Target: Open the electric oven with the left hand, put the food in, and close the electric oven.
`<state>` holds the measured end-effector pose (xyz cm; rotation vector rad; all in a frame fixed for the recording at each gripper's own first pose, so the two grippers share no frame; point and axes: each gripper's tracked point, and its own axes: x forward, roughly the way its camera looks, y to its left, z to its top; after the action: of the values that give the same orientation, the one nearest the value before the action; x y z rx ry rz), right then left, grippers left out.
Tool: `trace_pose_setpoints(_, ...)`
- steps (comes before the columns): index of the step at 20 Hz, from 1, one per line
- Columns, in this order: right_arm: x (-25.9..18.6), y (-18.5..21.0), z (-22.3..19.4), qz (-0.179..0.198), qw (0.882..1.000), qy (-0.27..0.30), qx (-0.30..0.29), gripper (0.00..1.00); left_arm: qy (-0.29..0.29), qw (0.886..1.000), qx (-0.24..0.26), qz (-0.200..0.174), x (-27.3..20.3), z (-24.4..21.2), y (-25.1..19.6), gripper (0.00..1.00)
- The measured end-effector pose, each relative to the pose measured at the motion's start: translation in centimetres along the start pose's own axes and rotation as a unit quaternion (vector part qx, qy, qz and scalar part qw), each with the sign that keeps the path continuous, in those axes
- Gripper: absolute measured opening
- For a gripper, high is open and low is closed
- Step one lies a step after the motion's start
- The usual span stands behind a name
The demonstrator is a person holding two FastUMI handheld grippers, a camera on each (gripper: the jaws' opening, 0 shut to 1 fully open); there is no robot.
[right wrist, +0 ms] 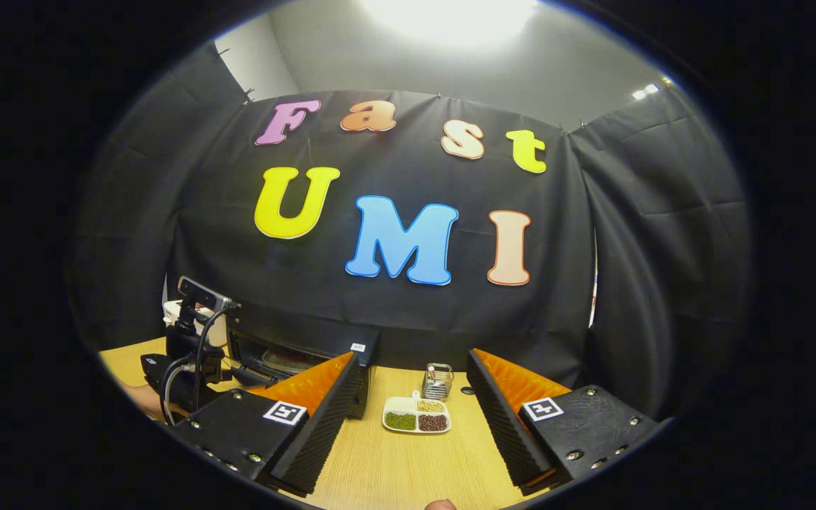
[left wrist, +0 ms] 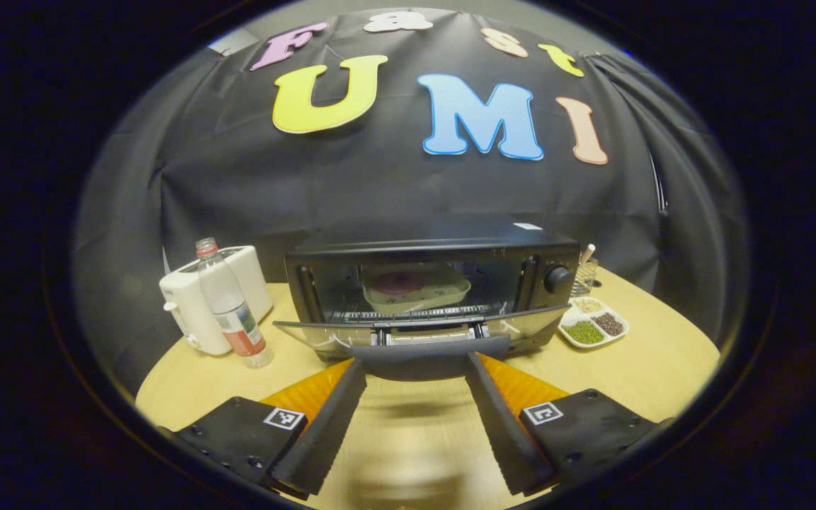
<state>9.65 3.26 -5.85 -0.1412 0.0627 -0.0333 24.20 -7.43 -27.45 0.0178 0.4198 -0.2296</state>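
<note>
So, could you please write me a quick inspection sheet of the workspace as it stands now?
Surface: light wooden table, bare in front.
Job's things: electric oven, door partly down; food dish on the rack inside.
Clutter: water bottle and white appliance left of the oven; divided snack tray and small wire holder to its right.
Grippers: left claw open, its fingers flanking the door handle; right claw open, holding nothing.
Cables: black cables on the left rig.
Surroundings: black cloth wall.
</note>
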Motion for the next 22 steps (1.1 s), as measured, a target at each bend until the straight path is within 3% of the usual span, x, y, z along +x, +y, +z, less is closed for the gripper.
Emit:
trace_pose_setpoints(1, 0.0, 0.0, -0.1, -0.001, 1.000, 0.001, -0.001, 0.95, -0.004, 1.000, -0.001, -0.004, 0.3, 0.6, -0.1, 1.00)
trace_pose_setpoints(3, 0.2, -0.2, -0.2, -0.003, 1.000, 0.005, 0.001, 0.95, -0.008, 1.000, -0.004, -0.010, 1.6, 2.2, -0.3, 0.96)
trace_pose_setpoints(6, 0.1, -0.7, 0.3, -0.005, 1.000, 0.009, 0.020, 0.95, -0.034, 0.999, -0.014, -0.016, 0.9, 7.4, -0.1, 1.00)
trace_pose_setpoints(9, -0.5, -1.5, 1.3, -0.001, 0.999, -0.007, 0.048, 0.95, -0.089, 0.996, -0.011, -0.025, -4.0, 12.8, -1.0, 0.96)
trace_pose_setpoints(10, -0.8, -1.7, 1.0, 0.005, 0.998, -0.007, 0.056, 0.96, -0.108, 0.994, -0.006, -0.023, -5.9, 14.4, -1.2, 1.00)
trace_pose_setpoints(12, -1.5, -2.1, 0.8, 0.024, 0.998, -0.002, 0.064, 0.96, -0.142, 0.990, -0.003, -0.011, -10.2, 16.3, -1.5, 0.98)
trace_pose_setpoints(13, -1.9, -2.8, 0.7, 0.027, 0.997, 0.000, 0.067, 0.95, -0.153, 0.988, -0.005, -0.006, -12.3, 16.9, -1.8, 1.00)
trace_pose_setpoints(15, -3.0, -4.2, 1.1, 0.031, 0.997, -0.008, 0.076, 0.96, -0.168, 0.986, -0.008, 0.004, -16.4, 17.6, -2.3, 0.91)
trace_pose_setpoints(17, -4.4, -4.9, 1.3, 0.046, 0.995, -0.014, 0.085, 0.95, -0.183, 0.983, -0.008, 0.020, -20.2, 17.9, -2.7, 1.00)
trace_pose_setpoints(22, -7.2, -6.4, 1.3, 0.072, 0.992, -0.037, 0.093, 0.95, -0.202, 0.978, 0.008, 0.047, -28.9, 18.0, -4.1, 1.00)
